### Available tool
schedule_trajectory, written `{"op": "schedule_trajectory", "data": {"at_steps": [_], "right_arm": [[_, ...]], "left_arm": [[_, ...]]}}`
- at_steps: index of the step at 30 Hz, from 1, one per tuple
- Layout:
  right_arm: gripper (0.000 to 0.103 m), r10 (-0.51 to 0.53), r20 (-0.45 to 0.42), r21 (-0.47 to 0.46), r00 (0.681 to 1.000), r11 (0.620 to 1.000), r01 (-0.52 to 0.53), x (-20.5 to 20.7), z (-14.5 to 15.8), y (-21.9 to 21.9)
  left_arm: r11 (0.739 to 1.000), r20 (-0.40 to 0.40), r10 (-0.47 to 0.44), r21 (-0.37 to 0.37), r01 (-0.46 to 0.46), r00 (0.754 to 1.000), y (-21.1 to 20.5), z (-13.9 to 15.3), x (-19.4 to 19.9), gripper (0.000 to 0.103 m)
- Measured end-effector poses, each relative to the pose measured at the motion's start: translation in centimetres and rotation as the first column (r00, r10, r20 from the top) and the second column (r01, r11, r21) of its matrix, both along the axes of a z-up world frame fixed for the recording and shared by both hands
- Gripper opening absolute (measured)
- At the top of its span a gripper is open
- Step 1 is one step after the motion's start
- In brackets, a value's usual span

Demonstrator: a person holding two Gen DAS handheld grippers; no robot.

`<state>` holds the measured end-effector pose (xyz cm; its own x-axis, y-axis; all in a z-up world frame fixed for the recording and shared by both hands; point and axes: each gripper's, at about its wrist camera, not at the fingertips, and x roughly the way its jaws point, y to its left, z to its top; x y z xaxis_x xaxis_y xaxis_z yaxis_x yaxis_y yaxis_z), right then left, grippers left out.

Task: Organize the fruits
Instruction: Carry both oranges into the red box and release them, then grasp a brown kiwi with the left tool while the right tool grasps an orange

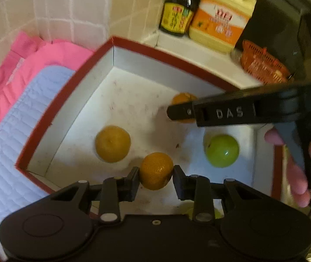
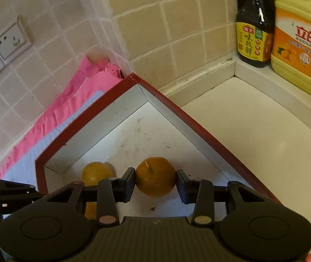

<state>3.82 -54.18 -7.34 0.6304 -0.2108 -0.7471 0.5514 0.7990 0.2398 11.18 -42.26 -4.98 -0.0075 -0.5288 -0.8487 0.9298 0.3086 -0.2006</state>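
At the far left of the left wrist view, a pink cloth (image 1: 24, 59) lies bunched against the tiled wall (image 1: 46, 6), with a pale blue quilted mat (image 1: 13, 131) over it. Just beside them sits a shallow box (image 1: 46, 118) with a red rim and white inside. On its floor, toward the left, rests a yellowish orange (image 1: 112, 143), loose and apart from the others. Next comes the left gripper (image 1: 156, 172), its jaws clenched on a darker orange (image 1: 156, 170) that is pinched between both pads, low over the box floor. Further right, the right gripper (image 1: 177, 112) reaches in from the side, held by a hand (image 1: 297, 163); it partly hides the orange (image 1: 182, 99) it carries. Below it a green fruit (image 1: 222, 150) lies on the box floor near the right wall. Behind the box, on a white ledge (image 1: 199, 54), stand a dark bottle (image 1: 178, 11) and a yellow jug (image 1: 221, 17), with an orange-red basket (image 1: 262, 63) to their right.

In the right wrist view, the wall sockets (image 2: 2, 48) are at the left, then the pink cloth (image 2: 72, 100) and the box (image 2: 199, 126). The yellowish orange (image 2: 95, 172) lies left of the right gripper (image 2: 155, 180), whose jaws grasp a stemmed orange (image 2: 155, 176) above the box's far corner. The bottle (image 2: 253, 28) and jug (image 2: 301, 43) stand at the right.
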Motion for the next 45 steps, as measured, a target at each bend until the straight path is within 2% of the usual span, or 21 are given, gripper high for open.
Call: {"op": "schedule_trajectory", "data": {"at_steps": [4, 9, 18, 19, 21, 25, 33, 37, 41, 43, 45], "right_arm": [[0.042, -0.002, -0.009, 0.0, 1.0, 1.0, 0.002, 0.1, -0.5, -0.3], [0.043, -0.001, -0.029, 0.007, 1.0, 1.0, 0.001, 0.3, -1.4, -0.3], [0.045, -0.008, -0.036, 0.028, 0.999, 1.0, 0.009, 0.3, -1.9, -0.5], [0.046, -0.012, -0.027, 0.031, 1.0, 0.999, 0.013, 0.2, -1.7, -0.6], [0.046, -0.021, -0.016, 0.031, 1.0, 0.999, 0.022, -0.1, -1.2, -0.7], [0.046, -0.036, 0.006, 0.028, 0.999, 0.999, 0.036, -1.1, 0.1, -0.7], [0.046, -0.053, 0.049, 0.002, 0.997, 0.999, 0.053, -2.8, 3.1, 0.5], [0.053, -0.036, 0.085, -0.032, 0.996, 0.999, 0.039, -3.0, 5.5, 2.2], [0.064, -0.006, 0.125, -0.075, 0.992, 0.997, 0.015, -2.2, 8.0, 4.6], [0.068, 0.007, 0.129, -0.131, 0.992, 0.991, 0.01, -1.4, 9.3, 6.3], [0.074, 0.041, 0.133, -0.192, 0.99, 0.981, -0.015, -0.2, 10.5, 8.4]], "left_arm": [[0.999, 0.039, -0.01, 0.04, 0.009, 0.999, -0.7, -0.9, -0.7, 0.039], [0.998, 0.042, -0.005, 0.069, 0.002, 0.999, -0.8, -1.8, -0.4, 0.039], [0.998, 0.04, -0.017, 0.056, 0.014, 0.999, -0.6, -1.7, -0.4, 0.04], [0.999, 0.043, -0.02, 0.051, 0.018, 0.999, -0.5, -1.5, -0.4, 0.043], [0.999, 0.059, -0.017, 0.032, 0.016, 0.998, 0.1, -0.8, -0.4, 0.056], [1.0, 0.078, 0.0, -0.01, 0.0, 0.997, 1.8, 0.8, 0.0, 0.057], [0.992, 0.124, 0.101, -0.092, -0.09, 0.987, 8.4, 4.5, 1.5, 0.057], [0.976, 0.155, 0.171, -0.161, -0.146, 0.973, 13.2, 6.8, 2.7, 0.058], [0.945, 0.183, 0.288, -0.217, -0.247, 0.94, 18.4, 9.3, 3.9, 0.062], [0.921, 0.202, 0.352, -0.25, -0.299, 0.914, 21.2, 10.3, 3.9, 0.066], [0.9, 0.181, 0.398, -0.267, -0.344, 0.9, 23.9, 10.7, 3.8, 0.068]]}}
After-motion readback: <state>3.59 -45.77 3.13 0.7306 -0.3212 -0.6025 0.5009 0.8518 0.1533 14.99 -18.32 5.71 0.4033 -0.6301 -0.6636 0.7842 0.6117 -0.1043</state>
